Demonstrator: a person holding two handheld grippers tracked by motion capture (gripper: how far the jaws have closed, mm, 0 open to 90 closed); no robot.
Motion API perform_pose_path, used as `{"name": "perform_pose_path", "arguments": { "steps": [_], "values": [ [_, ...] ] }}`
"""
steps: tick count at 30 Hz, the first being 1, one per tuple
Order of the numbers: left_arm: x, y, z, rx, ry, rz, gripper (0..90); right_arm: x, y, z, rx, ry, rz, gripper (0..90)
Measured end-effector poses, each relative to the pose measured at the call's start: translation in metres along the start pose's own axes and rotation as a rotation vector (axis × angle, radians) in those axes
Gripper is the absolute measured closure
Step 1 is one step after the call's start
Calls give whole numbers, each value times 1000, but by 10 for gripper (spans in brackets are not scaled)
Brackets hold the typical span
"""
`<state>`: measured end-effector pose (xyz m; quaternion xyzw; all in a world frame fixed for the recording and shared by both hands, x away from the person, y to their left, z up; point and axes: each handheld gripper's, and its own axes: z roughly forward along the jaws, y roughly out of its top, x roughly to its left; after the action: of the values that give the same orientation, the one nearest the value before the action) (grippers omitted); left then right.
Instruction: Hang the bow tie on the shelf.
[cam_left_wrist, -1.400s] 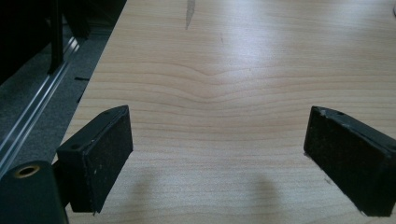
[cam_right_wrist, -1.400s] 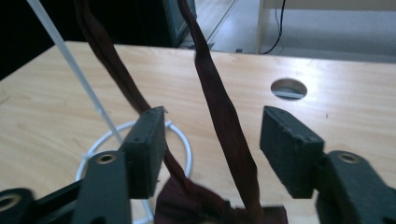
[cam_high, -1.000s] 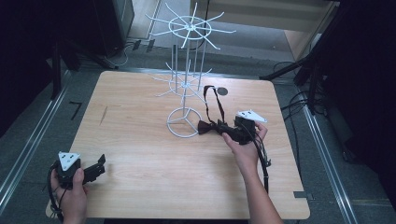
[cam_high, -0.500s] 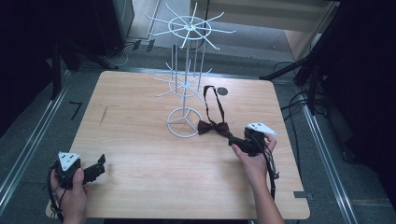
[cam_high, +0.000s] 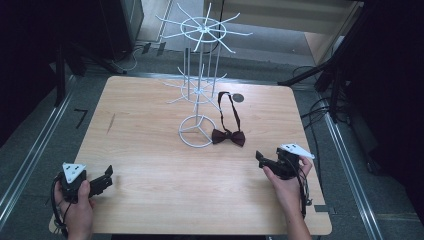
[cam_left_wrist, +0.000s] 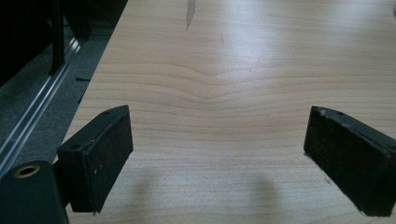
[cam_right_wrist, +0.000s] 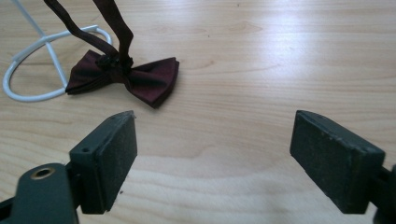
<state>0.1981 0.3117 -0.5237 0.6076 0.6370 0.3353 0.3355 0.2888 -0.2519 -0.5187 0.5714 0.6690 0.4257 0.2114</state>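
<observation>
At the near left corner of the pale wooden table (cam_high: 150, 125), the left gripper (cam_high: 102, 181) rests low over the boards with its jaws spread wide and nothing between them; the left gripper view has bare wood grain ahead of the two black pads (cam_left_wrist: 100, 158). It looks parked, out of the work.

Toward the middle stands the white wire display rack with spoked arms and a ring base (cam_high: 198, 95). Just right of that ring lies the dark maroon fabric bow tie (cam_high: 228, 136), flat on the table, one wing touching or nearly touching the base wire. Its thin neck strap (cam_high: 231, 107) runs up and away toward the rack's lower arms; whether it hangs from a hook I cannot tell.

Farther right, near the front edge, the right gripper (cam_high: 263, 159) points toward the bow tie but sits well apart from it, its jaws wide open and holding nothing. In the right gripper view the bow tie (cam_right_wrist: 126, 77) lies ahead and to the left of the gap.

The step in hand appears to be handling the bow tie at the rack. To do it well, the right gripper should swing left until the centre knot sits between the pads, come in low, and close on the knot rather than a floppy wing, keeping clear of the ring base so the rack is not dragged.
</observation>
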Motion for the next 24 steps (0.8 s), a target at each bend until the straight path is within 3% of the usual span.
{"name": "perform_pose_path", "arguments": {
  "steps": [7,24],
  "values": [
    [0,0,-1,2,3,1,88,-17,-14,-15,-4,-20,5,139],
    [-1,0,-1,-2,4,1,88,-62,-44,-53,-19,-105,69,139]
  ]
}}
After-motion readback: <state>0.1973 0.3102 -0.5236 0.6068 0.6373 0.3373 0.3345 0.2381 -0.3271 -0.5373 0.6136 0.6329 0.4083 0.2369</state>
